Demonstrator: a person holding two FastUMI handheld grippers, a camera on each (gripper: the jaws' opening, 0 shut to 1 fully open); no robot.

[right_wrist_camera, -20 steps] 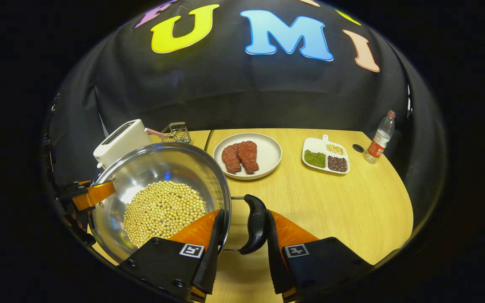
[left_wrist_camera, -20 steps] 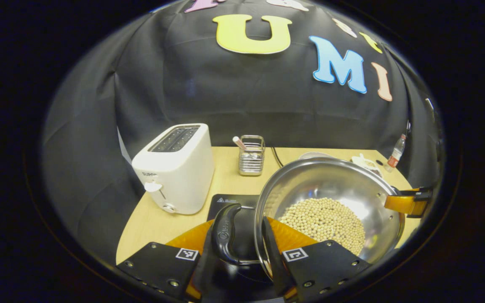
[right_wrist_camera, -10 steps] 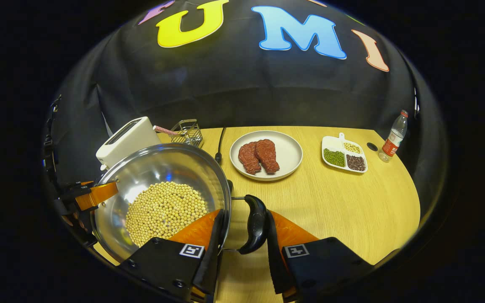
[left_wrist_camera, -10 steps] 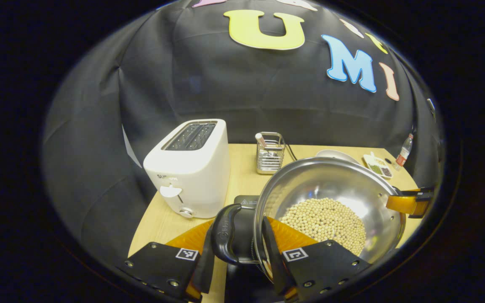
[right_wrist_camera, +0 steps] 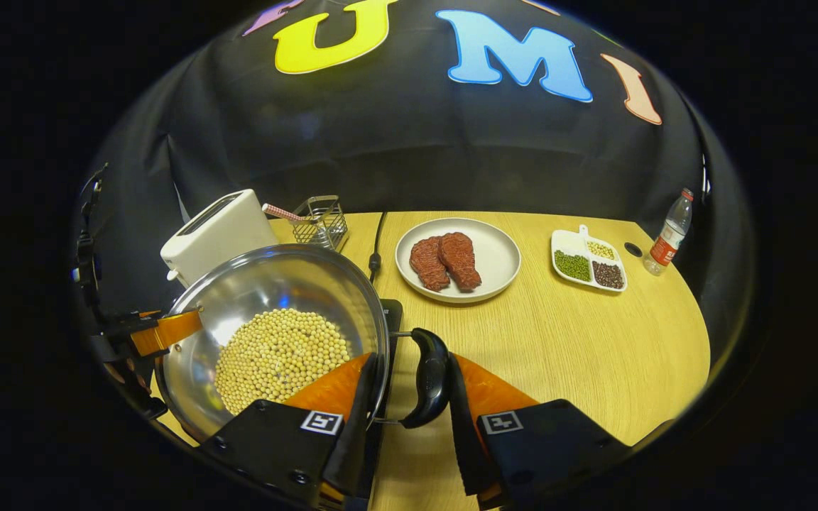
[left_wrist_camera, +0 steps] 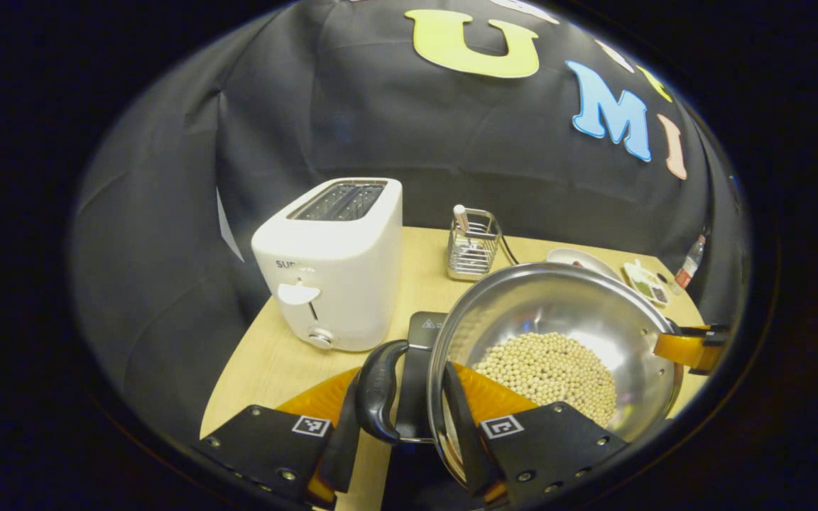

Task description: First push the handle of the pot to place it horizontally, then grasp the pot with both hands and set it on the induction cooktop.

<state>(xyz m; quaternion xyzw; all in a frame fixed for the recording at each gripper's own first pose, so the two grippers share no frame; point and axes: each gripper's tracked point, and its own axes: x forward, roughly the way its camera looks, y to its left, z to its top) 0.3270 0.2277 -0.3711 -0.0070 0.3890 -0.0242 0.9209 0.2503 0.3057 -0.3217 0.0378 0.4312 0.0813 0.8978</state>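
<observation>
Both grippers, left (left_wrist_camera: 398, 419) and right (right_wrist_camera: 409, 419), clamp the black side handles (left_wrist_camera: 379, 387) of the shiny steel pot (left_wrist_camera: 579, 312) with soybeans, above the black induction cooktop (left_wrist_camera: 423, 328).

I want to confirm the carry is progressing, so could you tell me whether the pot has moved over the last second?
Yes. In the right gripper view the pot has shifted left, away from the steak plate, with the cooktop now under its rim.

The pot (left_wrist_camera: 558, 333) hides most of the induction cooktop (left_wrist_camera: 427, 328); the bottle (left_wrist_camera: 689, 259) is too small to make out.
</observation>
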